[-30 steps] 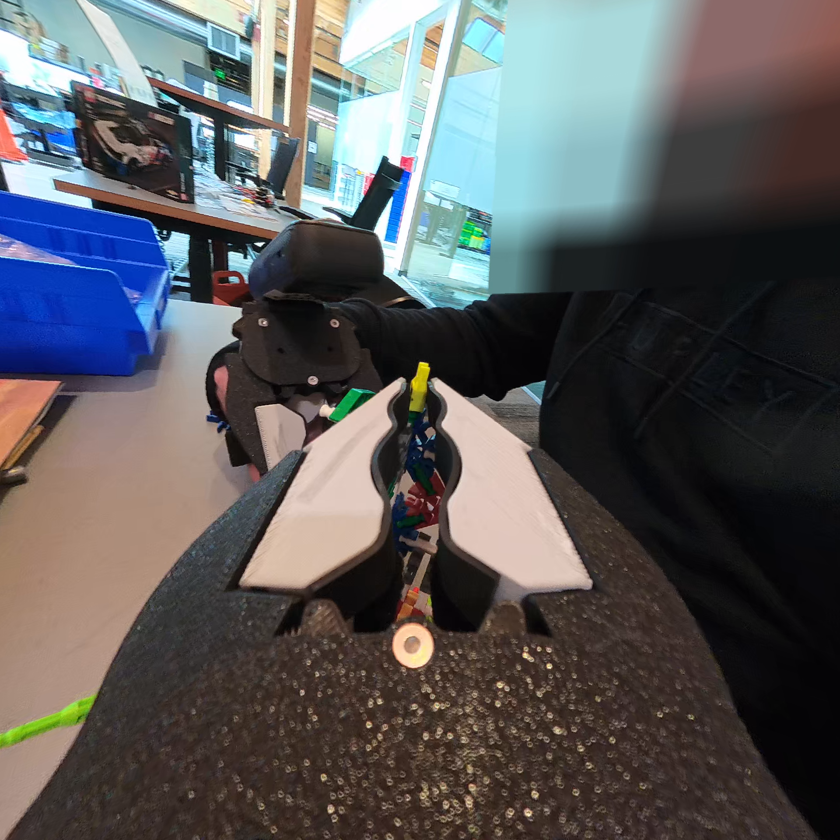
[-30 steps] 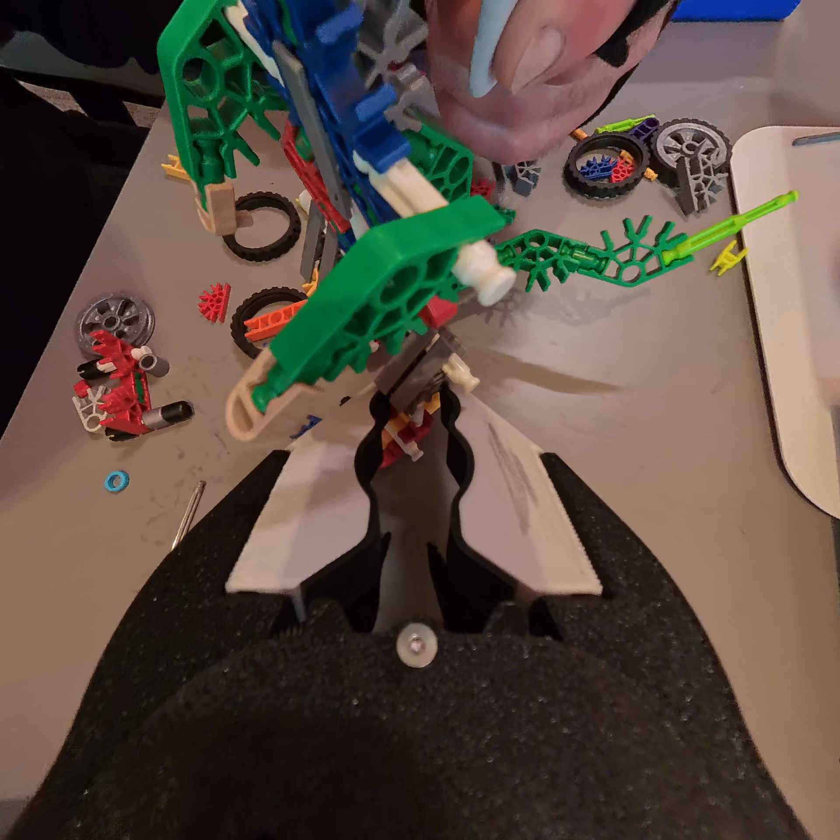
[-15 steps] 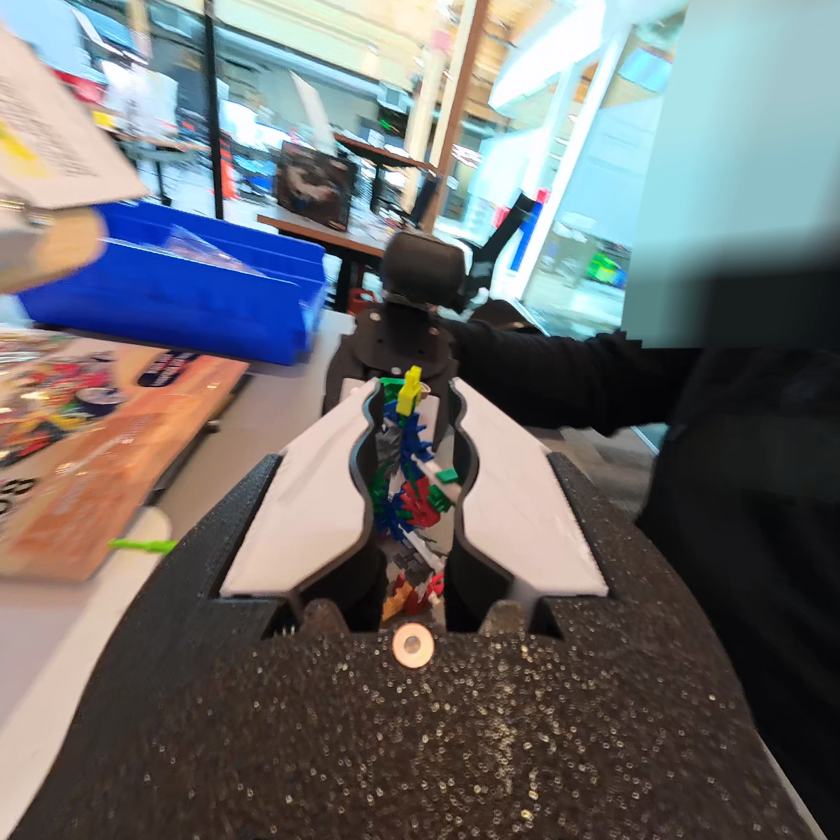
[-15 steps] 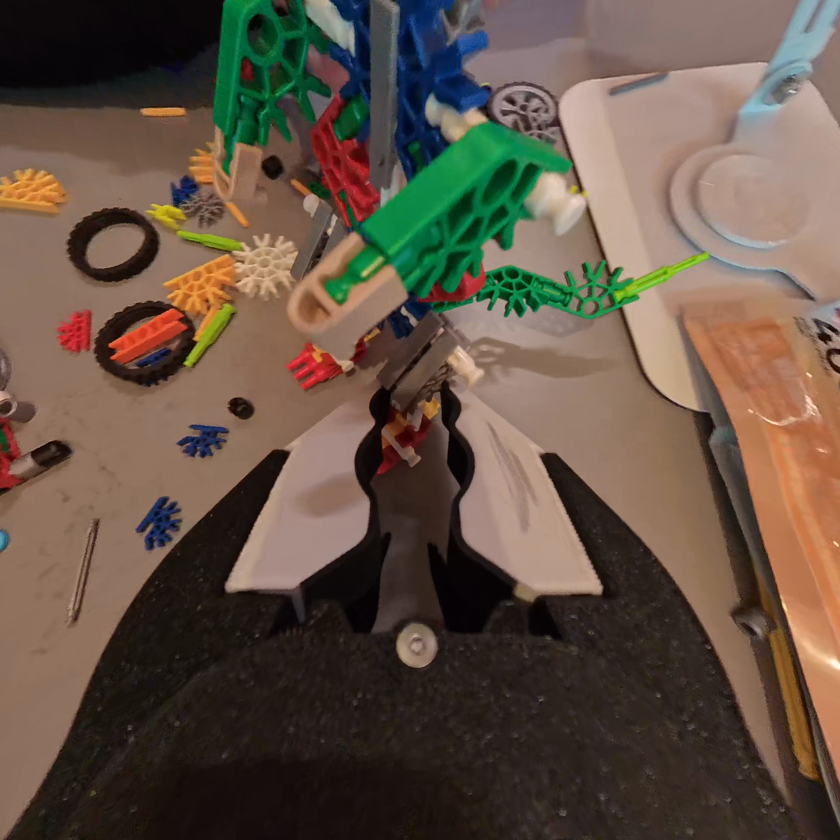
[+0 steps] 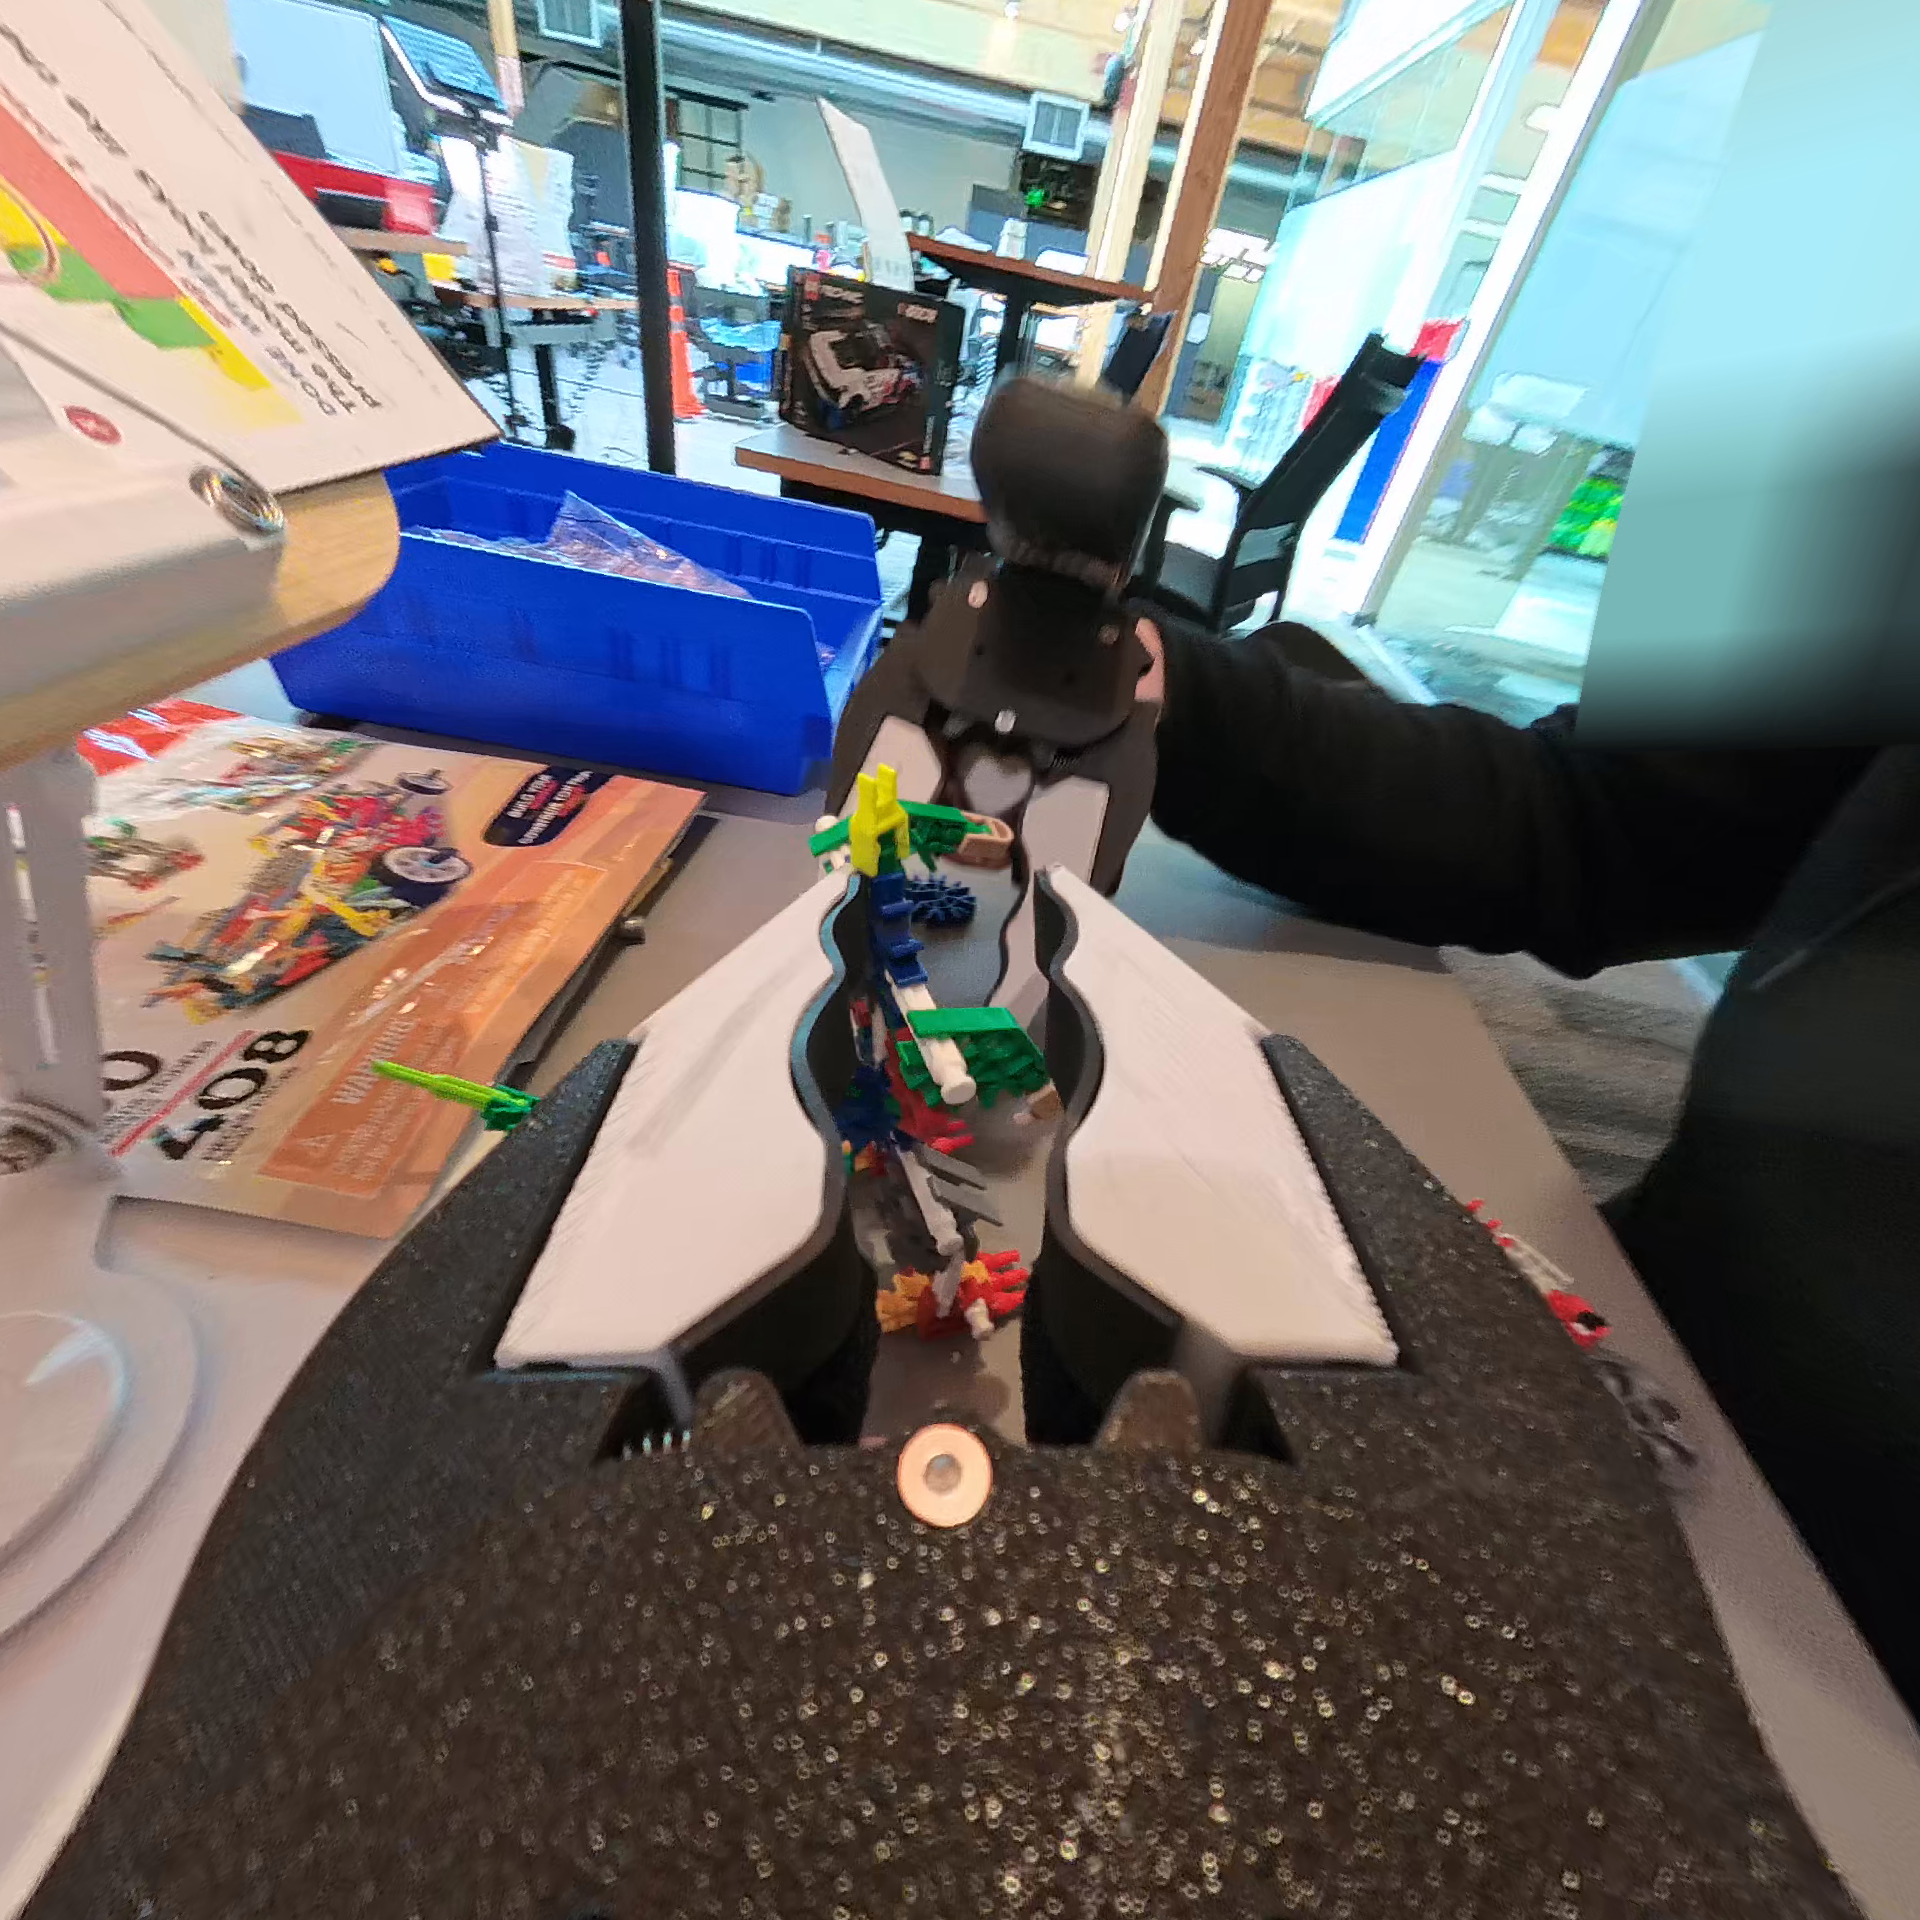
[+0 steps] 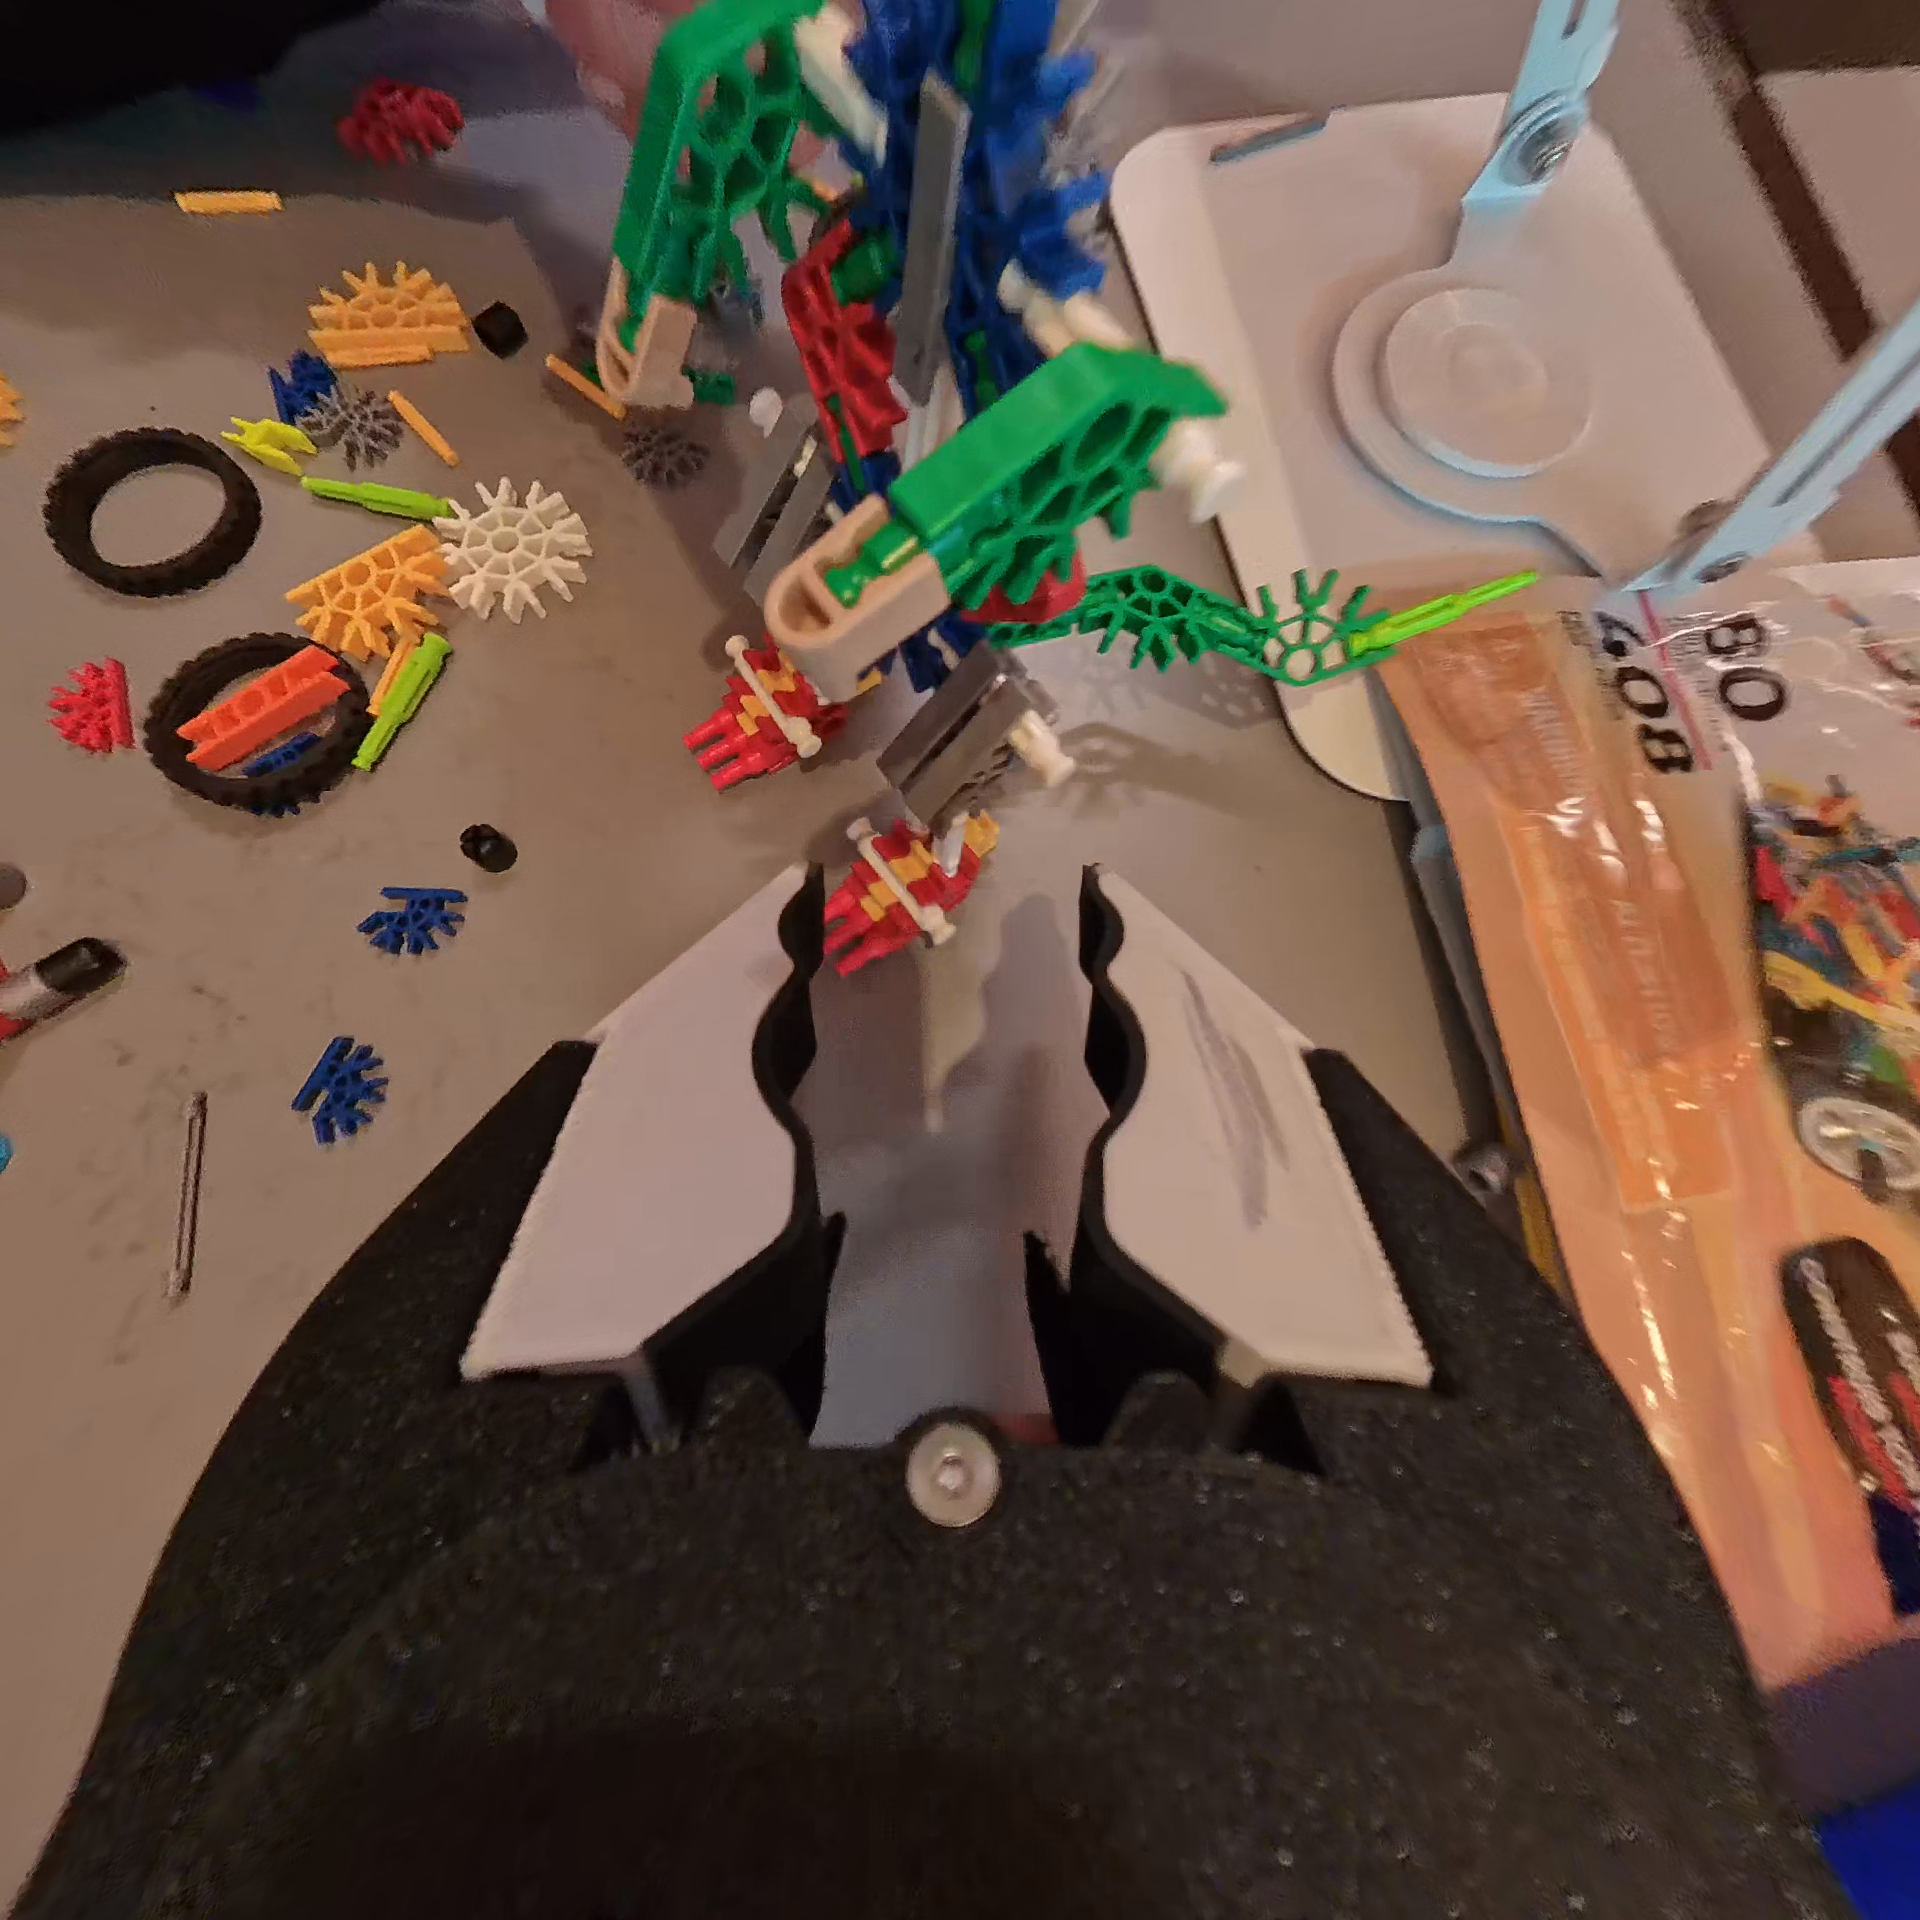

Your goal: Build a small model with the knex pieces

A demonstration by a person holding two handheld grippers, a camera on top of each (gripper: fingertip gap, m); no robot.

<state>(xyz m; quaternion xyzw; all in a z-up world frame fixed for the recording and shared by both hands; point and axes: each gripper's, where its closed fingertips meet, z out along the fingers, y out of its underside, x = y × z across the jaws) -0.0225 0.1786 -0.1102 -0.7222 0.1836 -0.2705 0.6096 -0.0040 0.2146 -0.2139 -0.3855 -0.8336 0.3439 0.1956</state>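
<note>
Below, in the right wrist view, the right gripper [image 6: 951,878] is seen pointing down at a grey table [image 6: 582,987], its jaws spread. A red and yellow end of a toy model [image 6: 1039,468] sits just at the tips, nearer the left finger; no grip on it is seen. The model, built of green, blue, red and grey rods and connectors, rises away from the gripper. A green chain [image 6: 1174,618] of connectors lies on the table to its right, reaching a white stand base [image 6: 1299,260]. A bagged booklet [image 6: 1621,935] lies at the right edge. To the left, loose pieces are scattered: two tyres [image 6: 151,509], a white connector [image 6: 514,545], and orange, blue and red parts.

In the left wrist view, the left gripper [image 5: 945,883] is seen with its jaws also spread, and the model is viewed lengthwise in the gap, close along the left finger. Whether it touches that finger cannot be told. Beyond the tips, the other gripper hangs over the model's far end, held by a person in a black sleeve [image 5: 1403,810]. Farther left, a blue bin [image 5: 582,634] stands on the table.
</note>
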